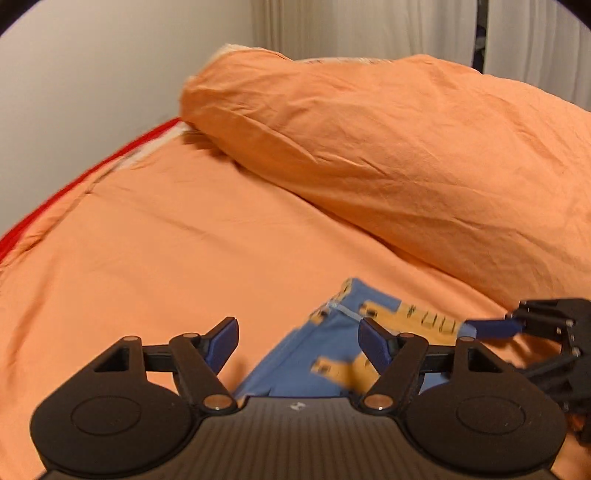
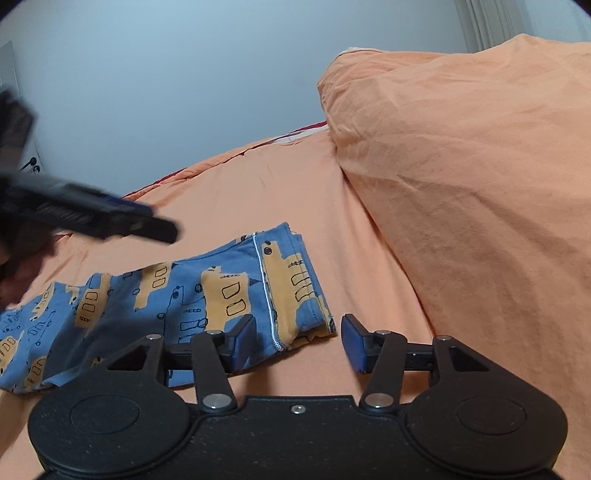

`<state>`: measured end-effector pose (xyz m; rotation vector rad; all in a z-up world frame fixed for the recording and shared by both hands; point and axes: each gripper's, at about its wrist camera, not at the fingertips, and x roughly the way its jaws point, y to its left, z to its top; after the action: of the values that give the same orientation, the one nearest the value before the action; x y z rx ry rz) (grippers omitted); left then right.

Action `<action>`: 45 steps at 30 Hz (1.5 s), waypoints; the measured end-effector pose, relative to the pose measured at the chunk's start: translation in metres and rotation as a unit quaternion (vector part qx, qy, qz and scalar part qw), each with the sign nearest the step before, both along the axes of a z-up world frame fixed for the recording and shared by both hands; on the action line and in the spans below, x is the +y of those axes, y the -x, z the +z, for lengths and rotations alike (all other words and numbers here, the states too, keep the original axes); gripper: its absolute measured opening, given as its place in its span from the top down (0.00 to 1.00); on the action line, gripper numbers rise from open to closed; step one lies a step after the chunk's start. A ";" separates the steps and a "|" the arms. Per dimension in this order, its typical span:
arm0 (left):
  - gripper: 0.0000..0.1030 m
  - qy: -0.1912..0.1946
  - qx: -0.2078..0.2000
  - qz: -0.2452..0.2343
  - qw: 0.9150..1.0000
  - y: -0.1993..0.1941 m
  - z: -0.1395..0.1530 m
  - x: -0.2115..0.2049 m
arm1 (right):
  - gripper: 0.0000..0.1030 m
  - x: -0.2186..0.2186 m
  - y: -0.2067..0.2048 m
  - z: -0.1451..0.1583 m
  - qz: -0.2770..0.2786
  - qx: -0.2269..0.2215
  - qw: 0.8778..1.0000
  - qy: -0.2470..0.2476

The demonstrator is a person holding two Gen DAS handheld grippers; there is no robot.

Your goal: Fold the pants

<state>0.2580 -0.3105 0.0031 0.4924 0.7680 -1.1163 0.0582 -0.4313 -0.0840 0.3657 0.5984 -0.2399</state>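
The pants (image 1: pixel 314 350) are blue with a yellow vehicle print and lie flat on the orange bed sheet (image 1: pixel 147 258). In the left wrist view my left gripper (image 1: pixel 297 332) hovers over one end of them, jaws wide apart and gripping nothing. In the right wrist view the pants (image 2: pixel 184 295) stretch to the left, and their hemmed end lies between the fingers of my right gripper (image 2: pixel 299 328). Its pads stand clear of the cloth on both sides. The left gripper (image 2: pixel 147 221) shows there as a dark blur above the pants.
A bulky orange duvet (image 1: pixel 406 147) is heaped at the back right of the bed, seen also in the right wrist view as the duvet (image 2: pixel 480 184). A red mattress edge (image 1: pixel 55 206) runs along the pale wall. White curtains (image 1: pixel 369 26) hang behind.
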 end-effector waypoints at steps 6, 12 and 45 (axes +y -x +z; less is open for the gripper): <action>0.47 -0.039 0.079 -0.050 0.995 -0.021 -0.041 -0.043 | 0.48 -0.010 -0.003 -0.002 0.005 -0.007 1.000 -0.021; 0.79 -0.028 0.097 -0.058 0.993 -0.014 -0.050 -0.049 | 0.68 -0.006 -0.007 -0.005 0.006 -0.001 1.000 -0.010; 0.00 -0.091 -0.091 0.231 0.965 -0.073 -0.015 0.300 | 0.11 0.118 -0.111 0.020 0.198 -0.026 0.965 0.168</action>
<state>0.3308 -0.0106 -0.0119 0.5276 0.7770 -0.5626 0.1695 -0.3132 -0.0640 -0.0798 0.5555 0.0549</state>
